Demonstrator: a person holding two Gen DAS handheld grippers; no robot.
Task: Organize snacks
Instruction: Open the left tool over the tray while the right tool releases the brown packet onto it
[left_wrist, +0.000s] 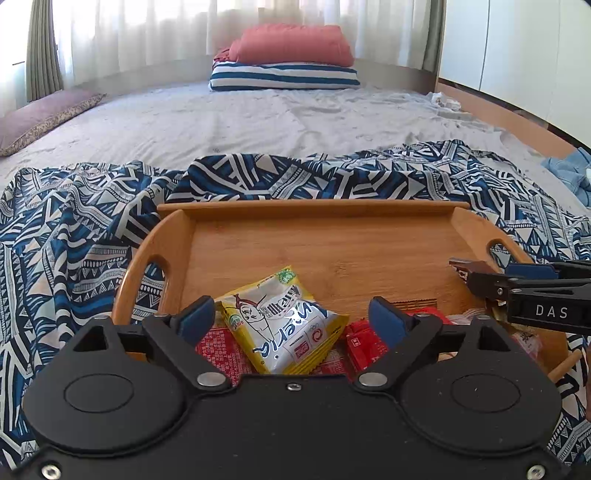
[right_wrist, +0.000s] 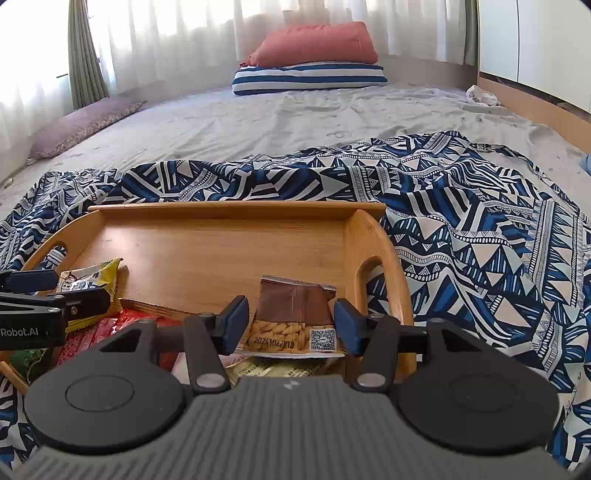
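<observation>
A wooden tray with cut-out handles sits on a blue patterned cloth on the bed. My left gripper is open over the tray's near left part, a yellow-and-white snack packet lying between its fingers on red packets. My right gripper is open at the tray's near right part, its pads on either side of a brown almond packet without visibly pressing it. The right gripper also shows at the right of the left wrist view. The yellow packet shows at the left of the right wrist view.
The far half of the tray floor is bare wood. Beyond the cloth lie a grey sheet, a striped pillow under a red one, and a purple cushion. A wooden bed edge runs along the right.
</observation>
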